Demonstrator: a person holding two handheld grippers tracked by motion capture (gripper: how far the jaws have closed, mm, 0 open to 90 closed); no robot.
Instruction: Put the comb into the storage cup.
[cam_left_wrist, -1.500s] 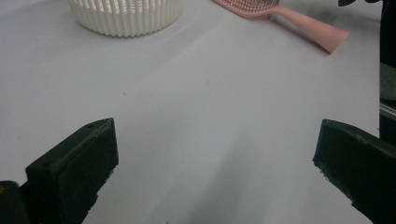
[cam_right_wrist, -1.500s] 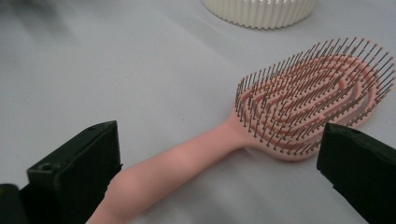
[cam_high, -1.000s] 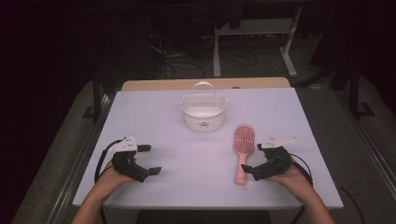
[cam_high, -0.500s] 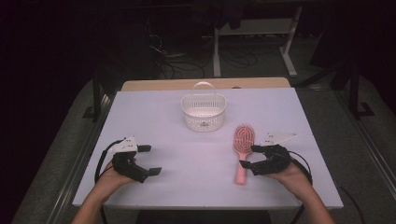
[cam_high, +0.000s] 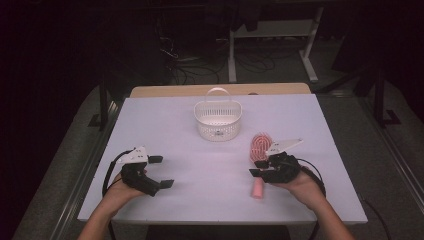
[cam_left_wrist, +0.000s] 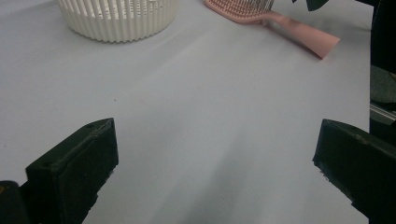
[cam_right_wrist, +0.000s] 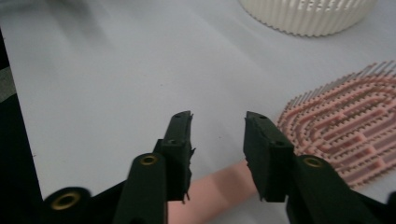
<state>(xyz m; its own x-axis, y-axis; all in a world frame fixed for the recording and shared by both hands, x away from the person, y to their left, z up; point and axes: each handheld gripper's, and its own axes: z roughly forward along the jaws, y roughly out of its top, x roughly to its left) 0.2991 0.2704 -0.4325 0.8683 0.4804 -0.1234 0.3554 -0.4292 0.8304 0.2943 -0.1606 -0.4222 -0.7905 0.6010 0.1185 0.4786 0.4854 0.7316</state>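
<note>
Pink plastic hairbrush (cam_high: 259, 156), oval slotted head, bristles up, lies at table (cam_high: 165, 120) four o'clock. White ribbed basket (cam_high: 218, 119) with hoop handle at twelve. Right gripper (cam_high: 257, 167) above brush handle, jaws slightly parted, empty. Left gripper (cam_high: 161, 172) at eight, jaws wide.

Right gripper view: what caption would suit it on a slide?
Right gripper, jaws parted, poised over the pink hairbrush handle, white basket beyond.

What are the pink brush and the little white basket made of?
The pink brush looks like moulded plastic: one even matte pink colour, with stiff open ribs and thin bristles all of a piece. The white basket also looks like plastic: smooth cream-white walls cut into neat, even slats, with a thin hoop handle. I can't be sure from the look alone.
</note>
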